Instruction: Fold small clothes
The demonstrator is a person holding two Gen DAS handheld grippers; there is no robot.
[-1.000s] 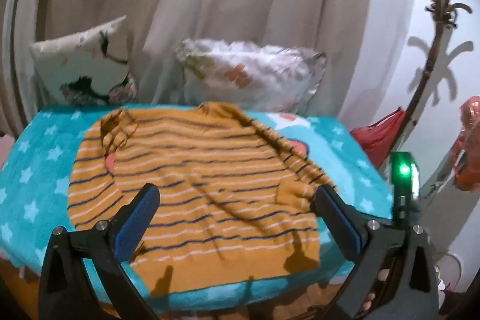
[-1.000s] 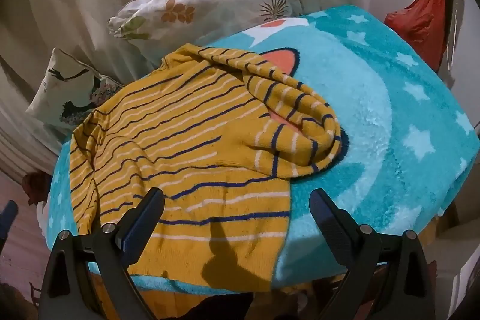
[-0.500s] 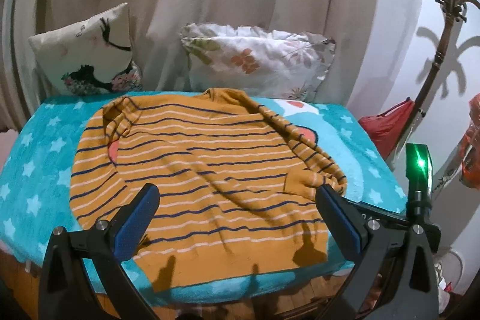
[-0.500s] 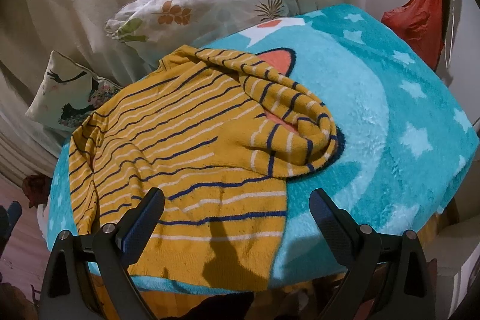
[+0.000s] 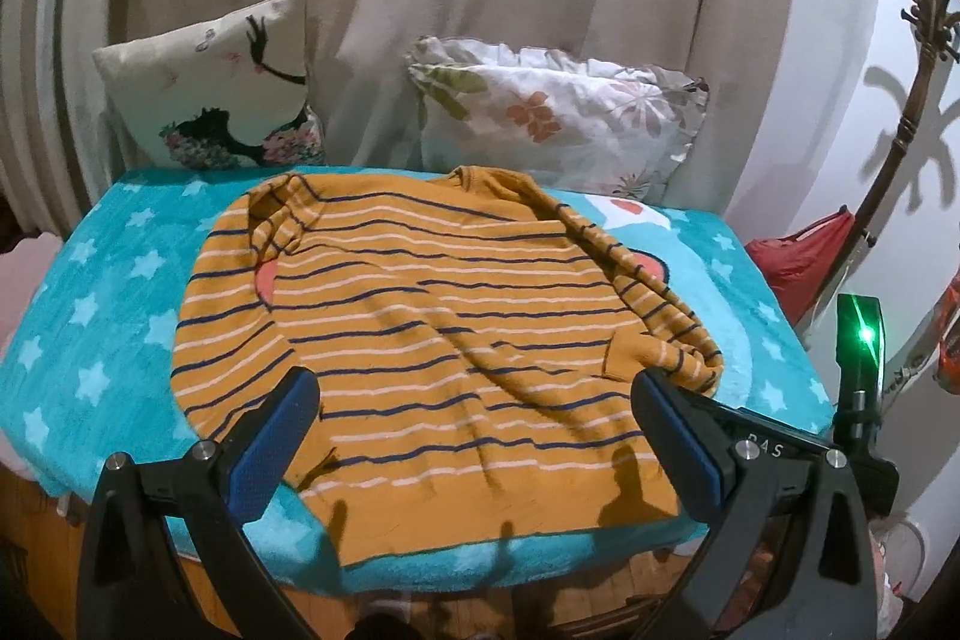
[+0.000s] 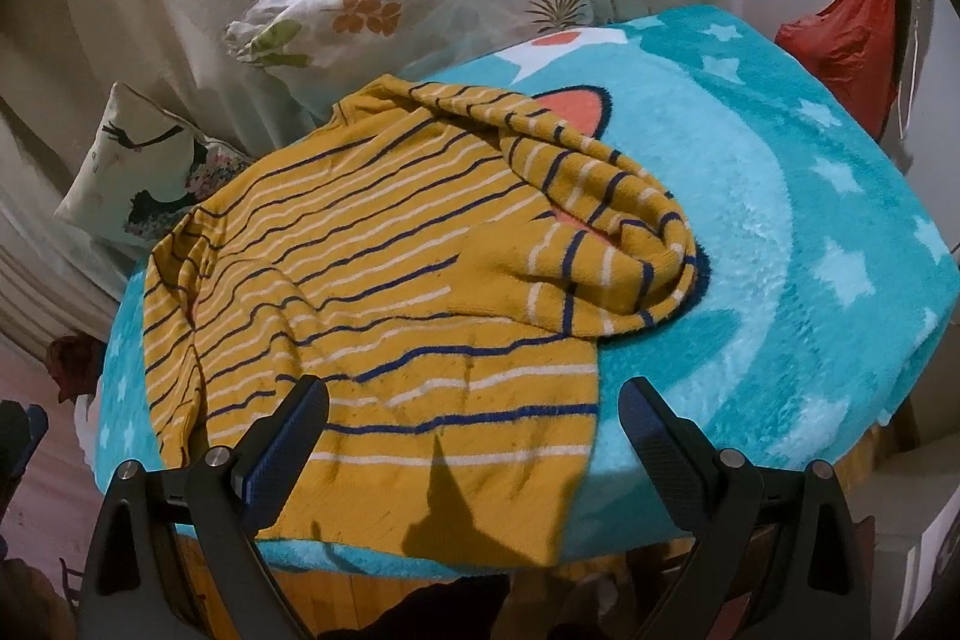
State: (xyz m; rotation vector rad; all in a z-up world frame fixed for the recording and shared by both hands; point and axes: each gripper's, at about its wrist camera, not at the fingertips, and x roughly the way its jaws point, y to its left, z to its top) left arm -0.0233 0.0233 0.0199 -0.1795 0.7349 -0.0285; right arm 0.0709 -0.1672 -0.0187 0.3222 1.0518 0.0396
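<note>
A mustard-yellow sweater [image 5: 420, 316] with navy and white stripes lies spread on a turquoise star blanket [image 5: 108, 304], hem toward me. Its right sleeve [image 6: 606, 232] is folded in and bunched on the body's right side; the left sleeve [image 5: 270, 220] is tucked in at the far left. My left gripper [image 5: 474, 424] hangs open above the hem, nothing between its blue-padded fingers. My right gripper [image 6: 474, 436] is open too, over the sweater's [image 6: 360, 280] near right corner, holding nothing.
Two pillows [image 5: 216, 106] [image 5: 558, 112] lean against a beige curtain at the back. A red bag [image 5: 804, 262] hangs by a coat stand on the right. The blanket's [image 6: 810, 232] front edge drops off just below the hem. The right gripper's green light [image 5: 864, 334] shows at right.
Both grippers stay open. The left wrist view has pulled back and risen a little, showing more of the pillows and curtain. The sweater has not moved.
</note>
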